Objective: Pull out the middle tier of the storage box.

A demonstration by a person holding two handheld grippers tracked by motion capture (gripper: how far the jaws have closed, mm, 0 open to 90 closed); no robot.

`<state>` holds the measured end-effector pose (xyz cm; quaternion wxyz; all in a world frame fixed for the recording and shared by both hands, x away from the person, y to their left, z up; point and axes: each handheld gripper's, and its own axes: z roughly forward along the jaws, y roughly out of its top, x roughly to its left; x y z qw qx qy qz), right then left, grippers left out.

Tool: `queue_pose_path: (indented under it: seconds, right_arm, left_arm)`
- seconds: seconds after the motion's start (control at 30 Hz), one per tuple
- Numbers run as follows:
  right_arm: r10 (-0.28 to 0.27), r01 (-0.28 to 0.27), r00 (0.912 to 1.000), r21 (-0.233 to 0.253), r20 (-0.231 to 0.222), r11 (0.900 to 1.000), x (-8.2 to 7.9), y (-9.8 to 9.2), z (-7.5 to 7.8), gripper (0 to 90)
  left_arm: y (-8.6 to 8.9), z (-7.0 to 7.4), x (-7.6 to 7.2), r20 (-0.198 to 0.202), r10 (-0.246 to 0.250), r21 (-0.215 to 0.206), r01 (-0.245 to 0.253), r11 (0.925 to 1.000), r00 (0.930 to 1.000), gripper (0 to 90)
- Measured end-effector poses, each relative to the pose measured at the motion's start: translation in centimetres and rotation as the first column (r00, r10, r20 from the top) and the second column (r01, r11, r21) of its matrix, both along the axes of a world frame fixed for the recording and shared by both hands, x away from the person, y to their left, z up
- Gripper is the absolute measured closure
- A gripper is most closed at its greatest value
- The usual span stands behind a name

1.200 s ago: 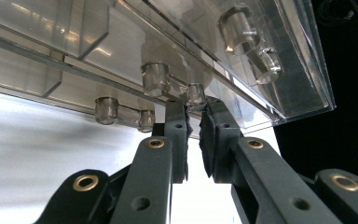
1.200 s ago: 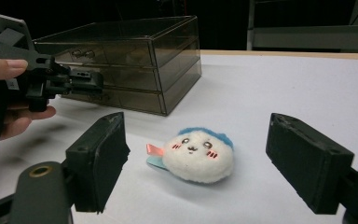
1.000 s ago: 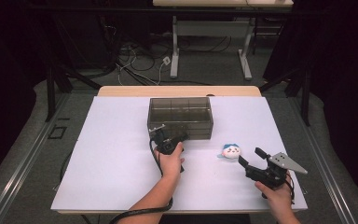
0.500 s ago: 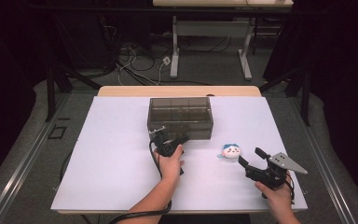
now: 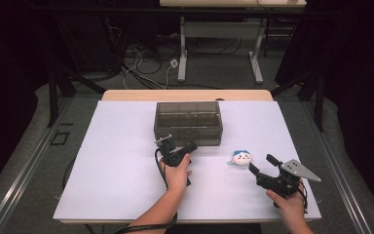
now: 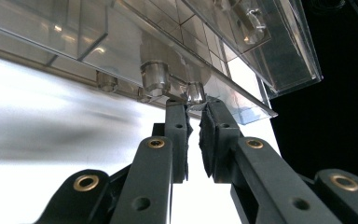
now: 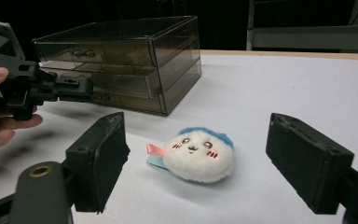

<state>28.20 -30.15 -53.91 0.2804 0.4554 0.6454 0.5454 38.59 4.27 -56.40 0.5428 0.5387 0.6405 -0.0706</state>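
The left hand-held gripper (image 6: 193,109) is pinching its nearly shut jaws around a small knob (image 6: 196,92) on the bottom drawer of the clear drawer box (image 5: 188,123), mid-worktop (image 5: 117,146). Rigid, slick plastic, probably light; the knob looks the best hold. The right hand-held gripper (image 7: 196,163) is gaping open before the soft plush toy (image 7: 198,154). Since a second ago, little is changing.

**Materials and finishes**

The drawer box (image 7: 130,70) is seen as smoky, glossy clear plastic. The toy (image 7: 198,154) is made of fluffy white and blue plush. The table (image 5: 126,170) is covered in smooth matt white. The left gripper (image 6: 193,121) is matt black with brass-coloured pins.
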Motion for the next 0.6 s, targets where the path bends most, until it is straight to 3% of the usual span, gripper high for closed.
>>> queue_pose_path:
  seconds: [0.6]
  right_arm:
    - [0.002,-0.002,1.0000,-0.001,-0.005,1.000,-0.06,-0.02,0.04,20.1]
  left_arm:
    - [0.09,-0.08,-1.05,0.001,-0.020,-0.004,0.020,0.9998,0.9998,81.6]
